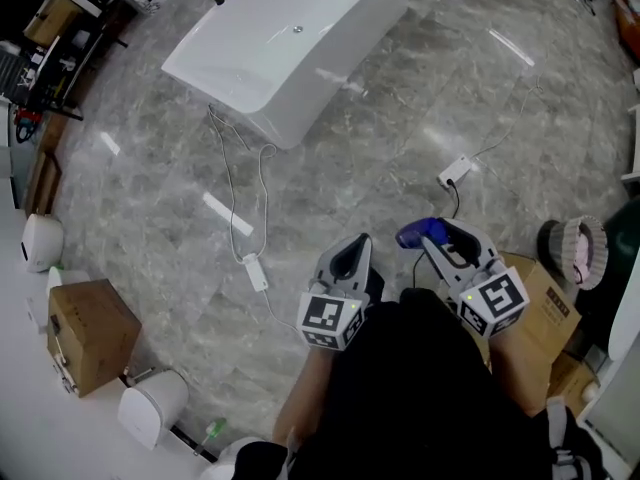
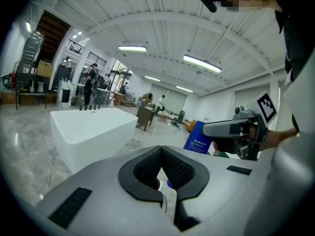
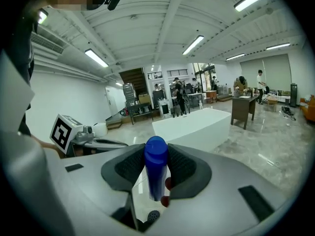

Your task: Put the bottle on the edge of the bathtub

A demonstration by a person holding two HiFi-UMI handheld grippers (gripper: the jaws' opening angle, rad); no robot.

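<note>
Two grippers sit low and close to our body. The right gripper (image 3: 156, 167) has its jaws clamped on the blue bottle (image 3: 156, 173). The pads press its sides below the rounded cap, and the cap points away from us along the jaws. The left gripper (image 2: 161, 167) has its pads meeting at the tips with nothing held between them, and it hangs idle just beside the right one.

The middle ground is grey marble floor (image 1: 400, 118). A white cable with its adapter block (image 1: 256, 271) trails from the tub's near end toward our feet. A small white power strip (image 1: 455, 173) lies off to the right with its own lead.

Farthest out stands the white bathtub (image 1: 230, 83), freestanding and well apart from us. It has a broad flat rim and dark taps at its far end. The bottle is nowhere near it yet, so we judge this to be the carry stage, with placing not begun.

Notes for doing the step well:
- We should step past the cable rather than across its loops.
- The grip should stay firm while we walk, since the bottle is smooth and held by two pads only.
- At the tub, we should turn the bottle base-down over a flat stretch of rim, clear of the taps.
- The base should sit fully on the rim before the jaws ease apart, as a narrow bottle is likely to tip if let go tilted.
- The left gripper can stay close by to steady it.
</note>
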